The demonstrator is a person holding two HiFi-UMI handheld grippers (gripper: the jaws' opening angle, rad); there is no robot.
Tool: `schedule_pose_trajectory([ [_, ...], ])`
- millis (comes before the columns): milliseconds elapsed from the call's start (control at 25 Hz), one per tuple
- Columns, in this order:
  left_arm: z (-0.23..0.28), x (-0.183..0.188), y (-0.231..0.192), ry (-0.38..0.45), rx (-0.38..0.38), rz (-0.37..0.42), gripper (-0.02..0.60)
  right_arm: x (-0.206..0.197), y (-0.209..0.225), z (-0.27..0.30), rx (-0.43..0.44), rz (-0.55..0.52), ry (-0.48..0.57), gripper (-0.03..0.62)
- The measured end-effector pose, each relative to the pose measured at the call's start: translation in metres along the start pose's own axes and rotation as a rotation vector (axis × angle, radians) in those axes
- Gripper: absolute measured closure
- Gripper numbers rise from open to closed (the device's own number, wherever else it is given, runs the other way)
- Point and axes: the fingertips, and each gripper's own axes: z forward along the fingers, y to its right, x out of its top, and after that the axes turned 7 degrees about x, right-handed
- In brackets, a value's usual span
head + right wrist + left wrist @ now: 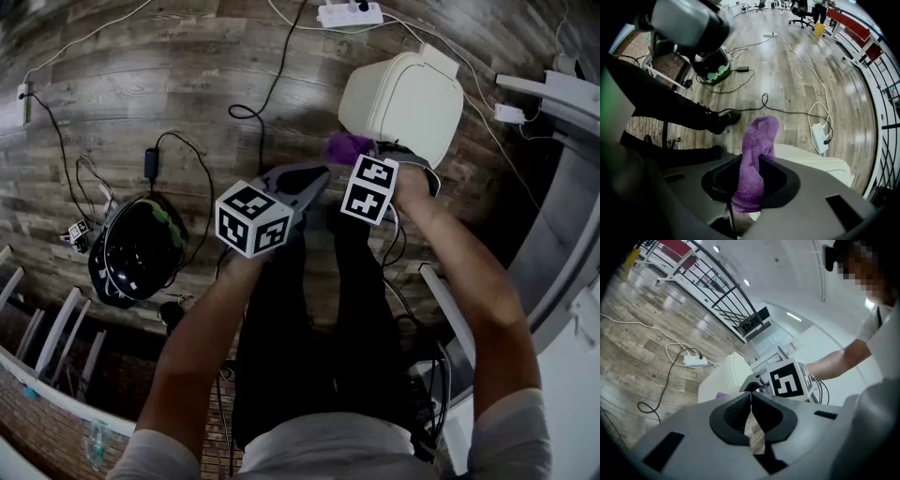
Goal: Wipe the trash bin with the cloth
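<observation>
Gripping the purple cloth (757,140), the right gripper (752,161) has its jaws clamped on the cloth's lower part; the free end sticks up past the tips. In the head view the right gripper (345,161) sits near centre, with the cloth (347,143) bunched at its tip, just beside the bin's near-left corner; contact can't be confirmed. The bin (403,98) is cream, lid down, standing on the wood floor (187,84) at 1 o'clock from the grippers. The right gripper view shows the bin (811,157) right behind the jaws. The left gripper (317,178) is at 9 o'clock of the right one, close beside it and angled toward it. In the left gripper view the left gripper (751,401) has its jaws pressed together with nothing between them, and the bin (726,376) is at 11 o'clock past the tips. A power strip (349,13) lies at 12 o'clock, and a black round container (139,246) at 9 o'clock.
</observation>
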Motion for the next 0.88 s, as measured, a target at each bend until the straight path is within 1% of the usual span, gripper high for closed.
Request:
schedule_pose_trajectory([
  [120, -0.002, -0.008, 0.000, -0.034, 0.000, 0.018, 0.571, 0.014, -0.020, 0.001, 0.010, 0.031, 0.074, 0.494],
  [200, -0.004, -0.014, -0.003, -0.058, 0.007, 0.030, 0.571, 0.027, -0.027, -0.001, 0.006, 0.077, 0.146, 0.494],
  [320, -0.004, -0.017, -0.009, -0.083, 0.029, 0.037, 0.571, 0.039, -0.025, -0.006, -0.027, 0.183, 0.251, 0.494],
  [400, 0.000, -0.018, -0.009, -0.099, 0.038, 0.041, 0.571, 0.036, -0.022, -0.004, -0.049, 0.276, 0.297, 0.494],
  [520, 0.011, -0.020, -0.001, -0.126, 0.035, 0.061, 0.572, 0.014, -0.018, 0.007, -0.067, 0.393, 0.314, 0.494],
  [720, 0.037, -0.029, 0.021, -0.180, 0.012, 0.105, 0.571, -0.044, -0.028, 0.028, -0.088, 0.521, 0.295, 0.494],
  [880, 0.060, -0.032, 0.042, -0.212, -0.006, 0.138, 0.571, -0.090, -0.036, 0.036, -0.102, 0.627, 0.310, 0.494],
])
